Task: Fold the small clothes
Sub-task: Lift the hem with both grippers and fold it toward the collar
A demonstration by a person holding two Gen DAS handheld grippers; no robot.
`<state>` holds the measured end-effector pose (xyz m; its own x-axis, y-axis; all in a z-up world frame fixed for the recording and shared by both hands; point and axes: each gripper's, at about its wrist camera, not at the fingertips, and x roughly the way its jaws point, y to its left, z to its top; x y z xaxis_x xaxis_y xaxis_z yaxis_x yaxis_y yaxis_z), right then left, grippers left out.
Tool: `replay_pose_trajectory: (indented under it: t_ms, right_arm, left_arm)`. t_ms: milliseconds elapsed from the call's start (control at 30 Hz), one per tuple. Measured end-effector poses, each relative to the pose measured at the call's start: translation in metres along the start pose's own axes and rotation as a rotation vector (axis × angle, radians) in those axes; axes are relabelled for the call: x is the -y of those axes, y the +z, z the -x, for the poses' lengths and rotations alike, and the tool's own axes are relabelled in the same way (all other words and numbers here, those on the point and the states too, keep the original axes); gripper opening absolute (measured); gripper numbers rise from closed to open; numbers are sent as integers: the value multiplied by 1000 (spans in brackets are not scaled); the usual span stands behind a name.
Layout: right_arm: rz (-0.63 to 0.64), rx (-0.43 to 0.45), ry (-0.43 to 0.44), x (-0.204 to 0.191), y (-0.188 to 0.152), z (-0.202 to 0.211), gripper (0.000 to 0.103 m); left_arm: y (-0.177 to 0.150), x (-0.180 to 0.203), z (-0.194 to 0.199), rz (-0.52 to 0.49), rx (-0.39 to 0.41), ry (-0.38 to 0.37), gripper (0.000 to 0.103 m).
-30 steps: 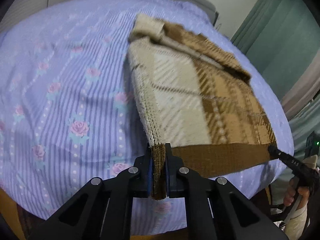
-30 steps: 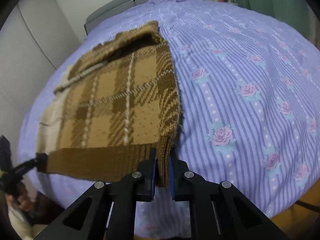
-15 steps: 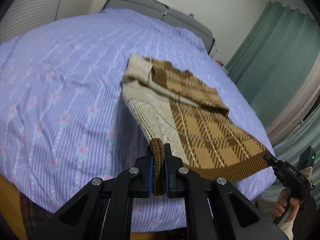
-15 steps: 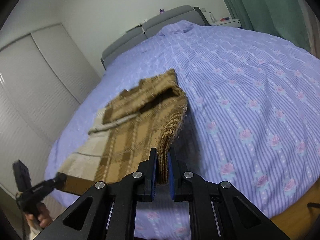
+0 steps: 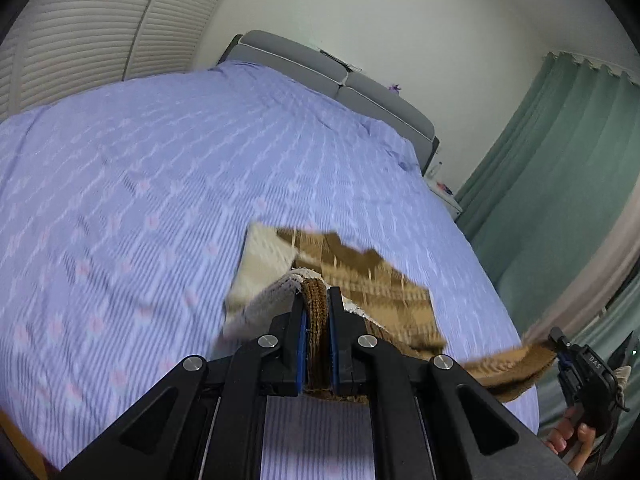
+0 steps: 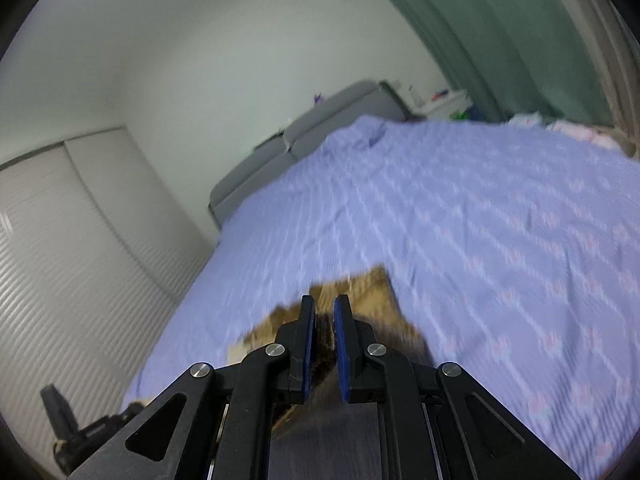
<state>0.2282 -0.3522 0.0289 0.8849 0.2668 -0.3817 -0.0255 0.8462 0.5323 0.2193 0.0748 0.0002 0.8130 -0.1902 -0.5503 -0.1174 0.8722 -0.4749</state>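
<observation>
Nearest in the left wrist view, the left gripper (image 5: 317, 320) pinches a thick ribbed brown knit hem between its blue-lined black fingers, jaws pressed tight on the fabric. From that hold the plaid knit sweater (image 5: 352, 280) runs two ways: a cream cable-textured edge drops over the left finger, and a brown band stretches rightward, lifted off the bed, to the right gripper (image 5: 560, 346) at the frame edge. A hand (image 5: 572, 438) shows beneath it, mostly cut off. The sweater's far part, tan and brown checks with a cream panel at the left, lies on the bedspread (image 5: 160, 168), its pattern smeared by motion blur.

In the right wrist view, the right gripper (image 6: 324, 320) has dark brown knit between its blue pads; the fingers stand narrowly apart with the cloth filling the gap. The sweater (image 6: 360, 296) beyond is a blurred tan patch, its weave unreadable. The left gripper's black body (image 6: 80, 432) sits low at the left, partly cut off.

The bedspread is lilac cotton with fine stripes and pink floral dots, softly blurred. Behind it stands a padded grey headboard (image 5: 332, 76). White louvred wardrobe doors (image 5: 92, 28) fill the left, pleated green curtains (image 5: 560, 152) the right. Small items on a nightstand (image 6: 444, 102) are too blurred to identify.
</observation>
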Motion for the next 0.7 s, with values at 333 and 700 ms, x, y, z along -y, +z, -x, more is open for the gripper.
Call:
replay_pose_trajectory:
  t_ms: [333, 700]
  right_arm:
    - [144, 10, -104, -33, 62, -82, 4]
    - [178, -194, -149, -13, 29, -126, 7]
  left_arm:
    - [54, -5, -96, -1, -50, 140, 11]
    - [61, -16, -158, -81, -162, 202, 11]
